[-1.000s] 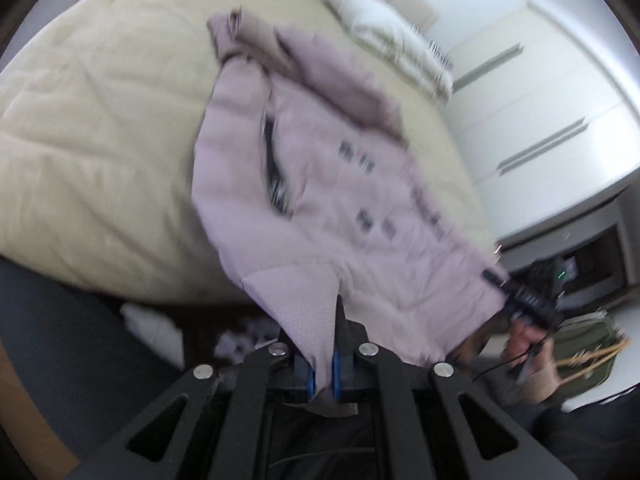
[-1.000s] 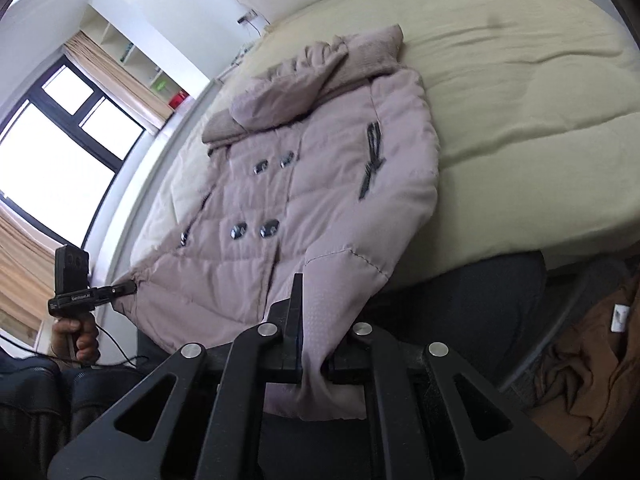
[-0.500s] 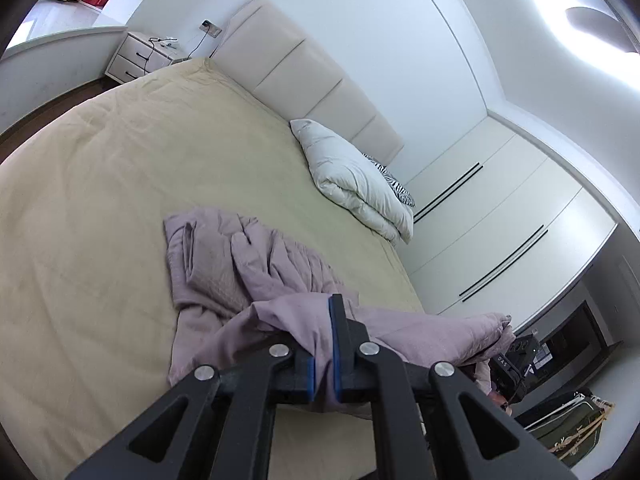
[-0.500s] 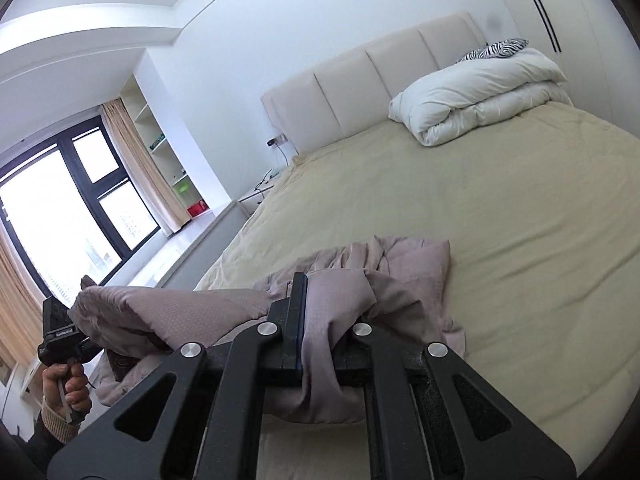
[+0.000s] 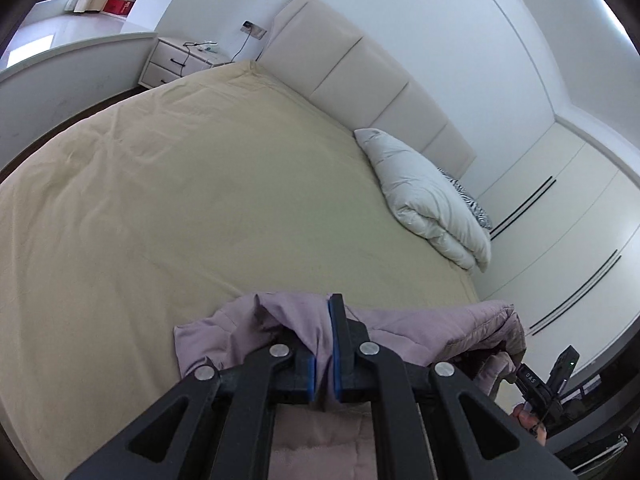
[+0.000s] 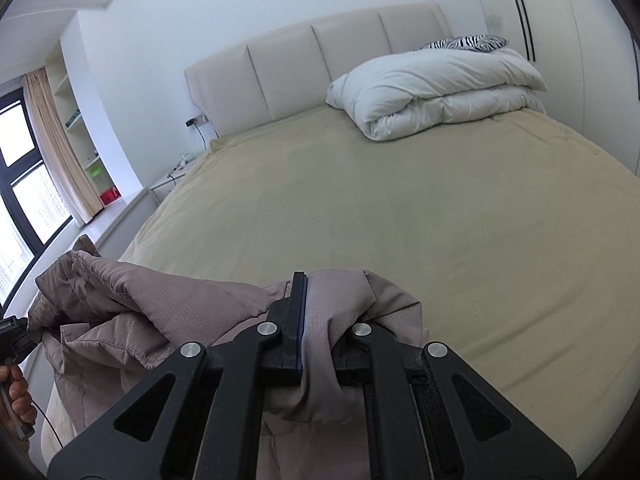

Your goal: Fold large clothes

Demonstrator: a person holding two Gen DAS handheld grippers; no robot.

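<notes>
A mauve padded coat [image 5: 420,324] hangs bunched between my two grippers above the near edge of the beige bed [image 5: 180,200]. My left gripper [image 5: 324,344] is shut on a fold of the coat. My right gripper [image 6: 316,320] is shut on another fold of the coat [image 6: 160,312]. The coat's lower part drops out of view below both grippers. The right gripper also shows at the lower right of the left wrist view [image 5: 548,388], and the left gripper at the left edge of the right wrist view [image 6: 12,336].
A folded white duvet [image 6: 436,84] and a zebra-print pillow [image 6: 464,43] lie at the padded headboard [image 6: 320,68]. A nightstand [image 5: 180,60] stands at the bed's far left. White wardrobe doors [image 5: 568,216] stand to the right, a window [image 6: 24,184] to the left.
Both grippers have lifted the coat's hem off the bed and carried it up and forward. The coat, spread flat a second ago, now hangs bunched between them.
</notes>
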